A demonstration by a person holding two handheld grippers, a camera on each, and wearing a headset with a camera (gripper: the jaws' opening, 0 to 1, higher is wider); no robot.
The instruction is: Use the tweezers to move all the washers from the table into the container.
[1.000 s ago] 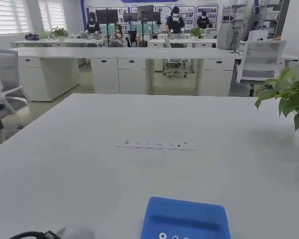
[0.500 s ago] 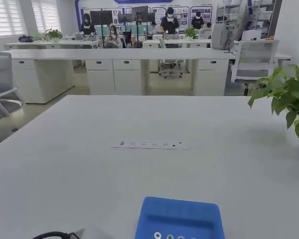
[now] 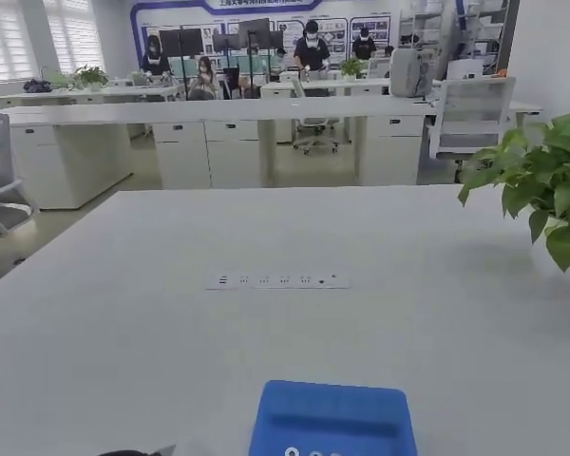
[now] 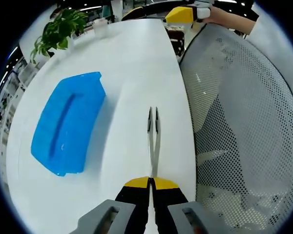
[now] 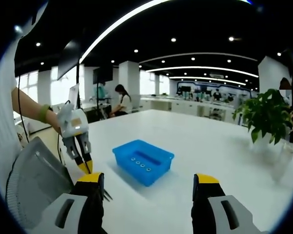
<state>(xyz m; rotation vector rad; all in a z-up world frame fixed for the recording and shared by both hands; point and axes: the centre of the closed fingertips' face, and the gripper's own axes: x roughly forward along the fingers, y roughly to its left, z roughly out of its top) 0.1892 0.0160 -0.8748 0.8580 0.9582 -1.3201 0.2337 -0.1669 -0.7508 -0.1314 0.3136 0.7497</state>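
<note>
The blue container [image 3: 332, 418] sits at the near edge of the white worktop [image 3: 171, 313], about midway along it. A short row of washers [image 5: 140, 165] lies on its floor, plain in the right gripper view and just caught at the bottom of the head view. The left gripper [image 4: 150, 184] has its fingers clenched on the rear end of the tweezers [image 4: 153, 139], which reach straight out ahead of it over the strip of worktop along one edge. A mesh chair [image 4: 244, 126] stands just past that edge. The tweezers' two tips lie close together with nothing visible between them, and they are apart from the container, which lies to one side of them, further in from that edge. Whether the tips touch the worktop I cannot tell. The right gripper [image 5: 147, 181] has its fingers released and spread wide, with nothing between them. It is held above the worktop and faces the container, apart from it. A socket strip [image 3: 277, 281] is set into the middle of the worktop, beyond the container, and a potted plant [image 3: 541, 190] stands at the right edge.
</note>
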